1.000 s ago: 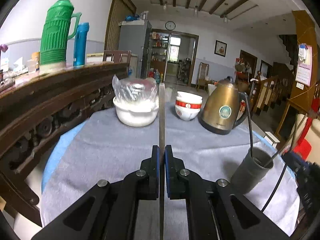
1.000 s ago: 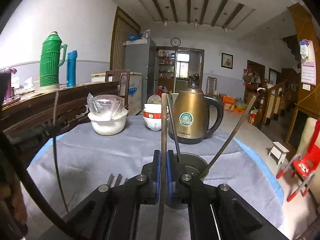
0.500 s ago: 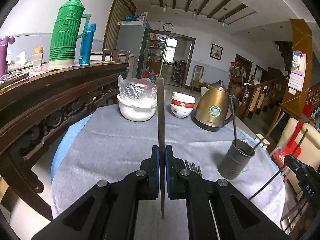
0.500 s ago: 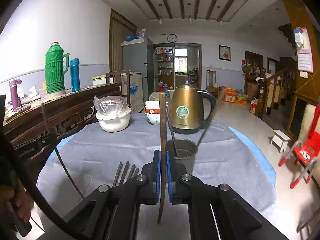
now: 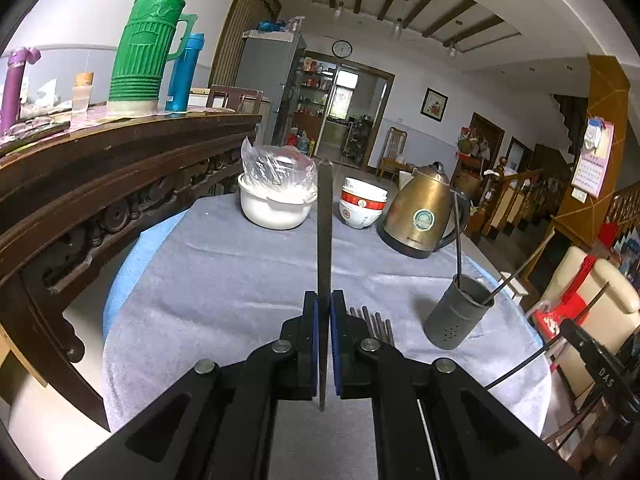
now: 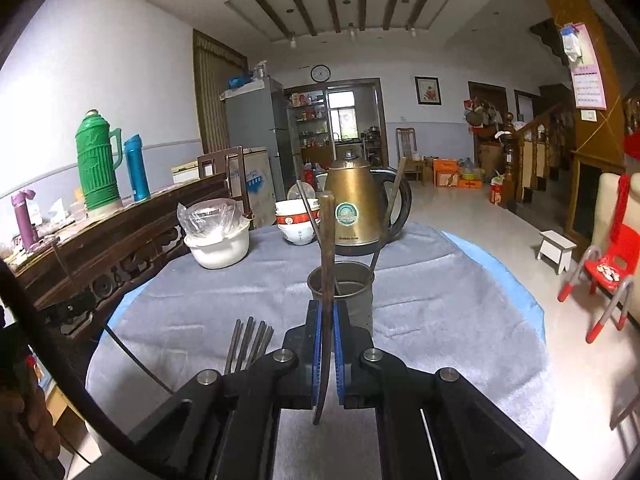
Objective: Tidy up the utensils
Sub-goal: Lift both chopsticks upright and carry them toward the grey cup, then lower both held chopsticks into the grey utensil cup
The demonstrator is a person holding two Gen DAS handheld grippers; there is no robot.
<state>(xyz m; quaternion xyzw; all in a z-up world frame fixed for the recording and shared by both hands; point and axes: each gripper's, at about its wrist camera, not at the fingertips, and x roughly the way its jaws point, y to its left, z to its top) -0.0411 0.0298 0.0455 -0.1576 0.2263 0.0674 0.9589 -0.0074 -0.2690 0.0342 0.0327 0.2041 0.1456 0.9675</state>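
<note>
Grey cloth (image 5: 248, 280) covers the round tabletop, with a blue rim (image 6: 500, 264) showing past it at the left and right edges. Along the far edge stand a white bowl (image 5: 276, 210) with a plastic bag, stacked bowls (image 5: 362, 206) and a brass kettle (image 5: 424, 212); a carved wooden sideboard (image 5: 100, 184) runs close beside the left edge. The middle of the cloth lies bare.

A grey holder (image 6: 342, 292) stands toward the right edge with two chopsticks leaning in it. A loose bundle (image 6: 250, 342) of dark chopsticks lies flat near the near edge, left of the holder and apart from it.

The left gripper (image 5: 324, 344) is closed tight on one dark chopstick (image 5: 324, 240), which stands upright between the pads and hangs below them. The right gripper (image 6: 328, 356) is likewise clamped on a brown chopstick (image 6: 326, 248), its upper end crossing in front of the holder; whether it touches the rim is hard to say from this angle. To the right of the table the floor is open, with a stool (image 6: 558, 246) and red chair (image 6: 608, 268) well off.
</note>
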